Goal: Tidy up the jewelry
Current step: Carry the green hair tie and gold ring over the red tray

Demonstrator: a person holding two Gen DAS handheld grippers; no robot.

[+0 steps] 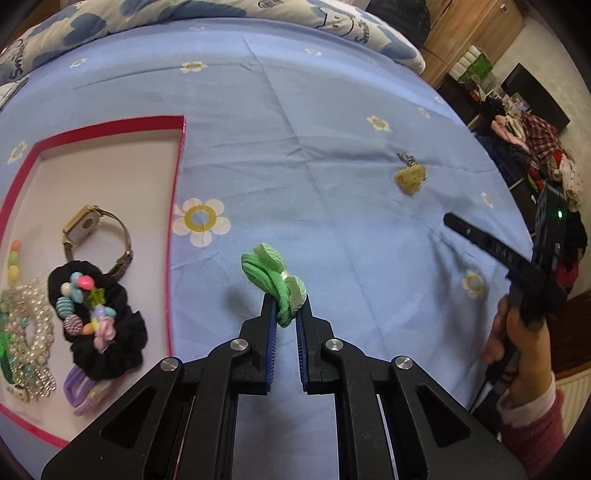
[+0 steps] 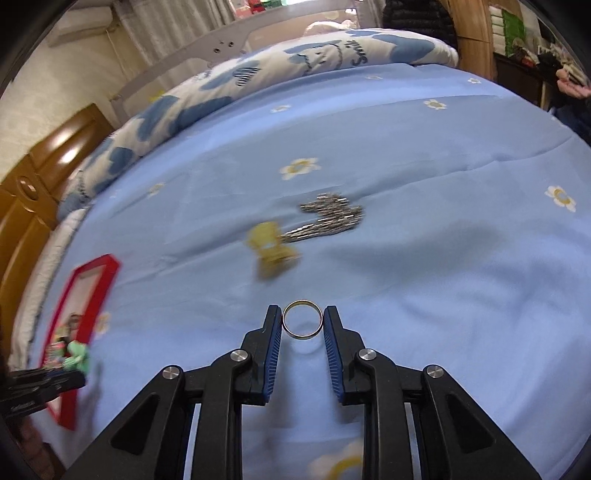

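My left gripper [image 1: 286, 308] is shut on a green hair tie [image 1: 273, 278] and holds it above the blue bedsheet, right of the red-rimmed box [image 1: 176, 192]. The box holds a gold watch [image 1: 96, 232], a black scrunchie [image 1: 107, 325] with a colourful bead bracelet, pearl strands and a purple tie. My right gripper [image 2: 302, 320] is shut on a gold ring [image 2: 302, 319] held upright above the sheet. A yellow charm [image 2: 271, 247] with a silver chain [image 2: 328, 216] lies ahead of it; it also shows in the left wrist view [image 1: 410, 177].
A blue-and-white quilt [image 1: 221, 11] lies rolled along the far side of the bed. The red box and the left gripper show at the left edge of the right wrist view [image 2: 86, 295]. Wooden furniture and piled clothes [image 1: 546, 155] stand beyond the bed's right edge.
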